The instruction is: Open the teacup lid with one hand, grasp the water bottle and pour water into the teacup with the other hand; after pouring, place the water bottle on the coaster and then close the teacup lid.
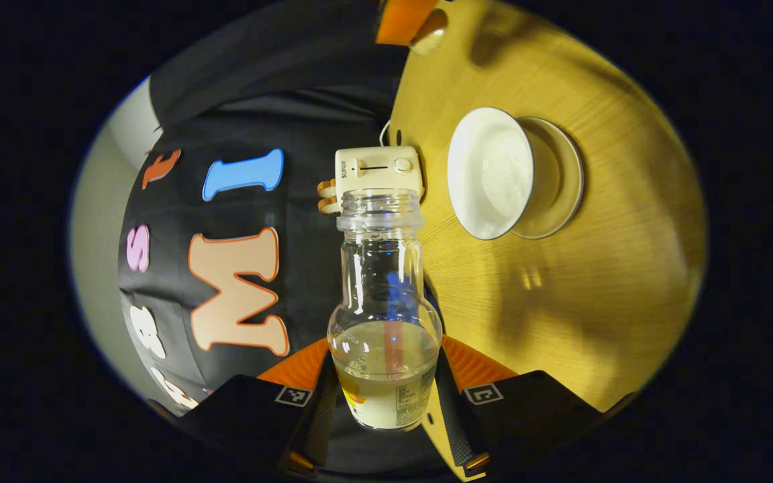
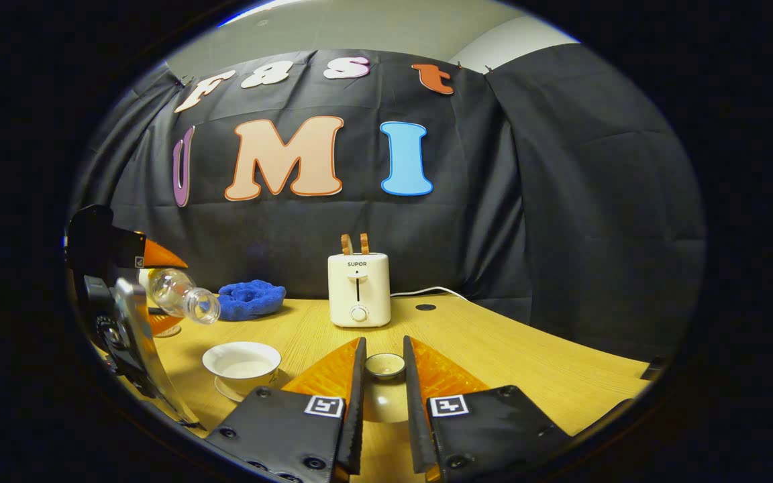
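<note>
**Bottle tipped over cup, lid held off**

Your left gripper (image 1: pixel 384 382) clamps the water bottle (image 1: pixel 384 315), tilted neck-first toward the teacup (image 1: pixel 490 173) on its saucer (image 1: pixel 561 176), liquid pooled at the base. The right gripper view adds the toaster (image 2: pixel 359 290), blue cloth (image 2: pixel 251 298), and your right gripper (image 2: pixel 381 372) pinching the teacup lid (image 2: pixel 384 365) above the table (image 2: pixel 527 362).

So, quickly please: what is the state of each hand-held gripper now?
Left hand-held gripper: closed on the water bottle, which is tipped on its side.
Right hand-held gripper: closed on the teacup lid.
</note>
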A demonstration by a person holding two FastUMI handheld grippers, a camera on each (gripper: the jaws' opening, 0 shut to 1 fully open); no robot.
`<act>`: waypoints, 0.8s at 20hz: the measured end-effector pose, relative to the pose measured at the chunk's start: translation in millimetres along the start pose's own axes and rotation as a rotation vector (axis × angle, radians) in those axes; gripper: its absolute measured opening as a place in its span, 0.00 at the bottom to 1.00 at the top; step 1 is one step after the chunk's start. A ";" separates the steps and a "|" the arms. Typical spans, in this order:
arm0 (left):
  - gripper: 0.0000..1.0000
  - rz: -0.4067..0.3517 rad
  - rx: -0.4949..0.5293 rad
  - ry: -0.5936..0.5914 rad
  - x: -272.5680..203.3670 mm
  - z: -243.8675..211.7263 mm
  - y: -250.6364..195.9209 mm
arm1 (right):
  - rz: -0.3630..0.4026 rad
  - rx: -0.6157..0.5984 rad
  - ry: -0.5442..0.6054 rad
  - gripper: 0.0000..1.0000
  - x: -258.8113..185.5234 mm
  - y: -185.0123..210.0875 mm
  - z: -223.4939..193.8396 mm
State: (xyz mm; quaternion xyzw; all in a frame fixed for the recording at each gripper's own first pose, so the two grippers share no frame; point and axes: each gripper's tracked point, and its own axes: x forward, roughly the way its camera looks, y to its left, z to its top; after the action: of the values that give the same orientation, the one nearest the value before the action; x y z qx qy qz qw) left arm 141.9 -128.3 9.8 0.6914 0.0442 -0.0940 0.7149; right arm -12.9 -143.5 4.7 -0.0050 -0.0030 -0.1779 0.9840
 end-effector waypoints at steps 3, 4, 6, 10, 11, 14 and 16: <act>0.66 0.009 -0.214 0.010 2.8 -13.5 1.1 | 0.000 0.000 0.000 0.33 0.0 0.1 -0.3; 0.66 0.008 -0.300 0.017 2.9 -20.3 3.0 | -0.001 0.000 -0.001 0.32 0.1 0.0 0.2; 0.66 0.047 -0.462 0.017 2.7 -30.0 11.0 | -0.005 -0.001 -0.002 0.33 0.6 -1.1 0.4; 0.63 0.120 -0.749 0.033 2.8 -57.9 19.9 | -0.010 -0.001 -0.003 0.33 0.5 -1.6 0.7; 0.66 0.139 -0.819 0.037 2.2 -65.7 21.4 | -0.012 -0.002 -0.003 0.33 0.6 -1.8 0.3; 0.65 0.185 -1.043 0.023 4.6 -89.9 20.1 | -0.013 -0.001 -0.003 0.33 0.6 -1.9 0.3; 0.66 0.182 -1.188 0.024 6.2 -107.3 16.3 | -0.013 -0.001 -0.003 0.33 0.8 -2.4 1.3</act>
State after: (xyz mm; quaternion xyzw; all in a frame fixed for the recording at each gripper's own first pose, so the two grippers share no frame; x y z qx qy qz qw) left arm 158.3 -21.3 20.3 0.1755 0.0377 0.0162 0.9836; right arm -13.0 -146.0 6.0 -0.0058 -0.0043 -0.1842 0.9829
